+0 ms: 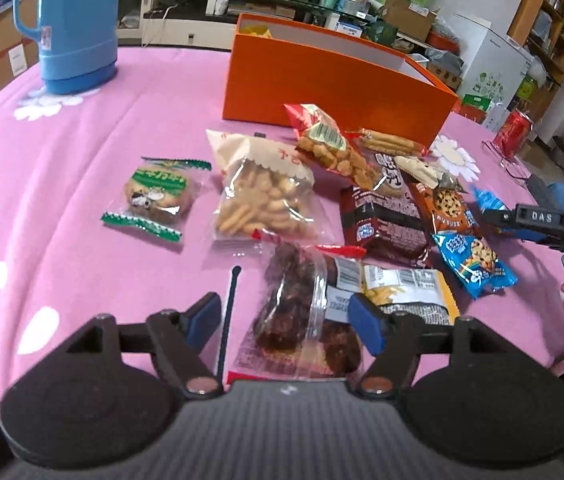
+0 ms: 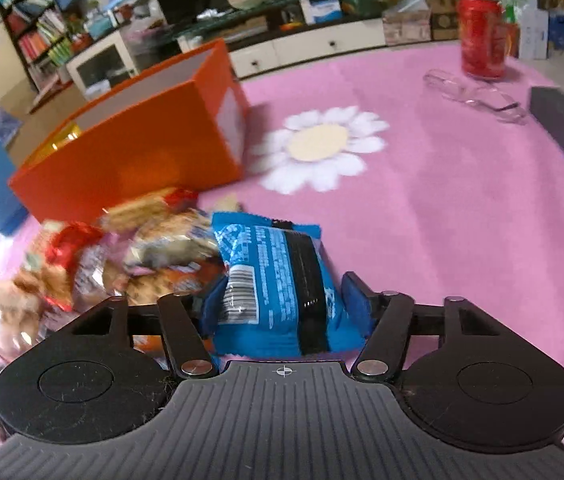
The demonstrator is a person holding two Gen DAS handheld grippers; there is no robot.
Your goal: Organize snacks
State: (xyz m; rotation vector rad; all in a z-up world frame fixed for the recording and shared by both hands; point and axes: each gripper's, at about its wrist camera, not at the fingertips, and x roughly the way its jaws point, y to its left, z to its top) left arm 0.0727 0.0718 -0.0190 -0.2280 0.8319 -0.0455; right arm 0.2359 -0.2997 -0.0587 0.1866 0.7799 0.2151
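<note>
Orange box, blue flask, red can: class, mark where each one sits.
Orange box (image 1: 322, 80), left wrist view, front wall.
Blue flask (image 1: 77, 24), left wrist view, body.
Red can (image 2: 482, 36), right wrist view, side.

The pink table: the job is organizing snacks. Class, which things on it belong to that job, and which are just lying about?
Belong to the job:
- orange box
- blue snack pack, clamped in the right hand-held gripper
- loose snack pile
- bag of dark dried fruit, between the left hand-held gripper's open pads

Just lying about:
- blue thermos
- red can
- clear glasses
</note>
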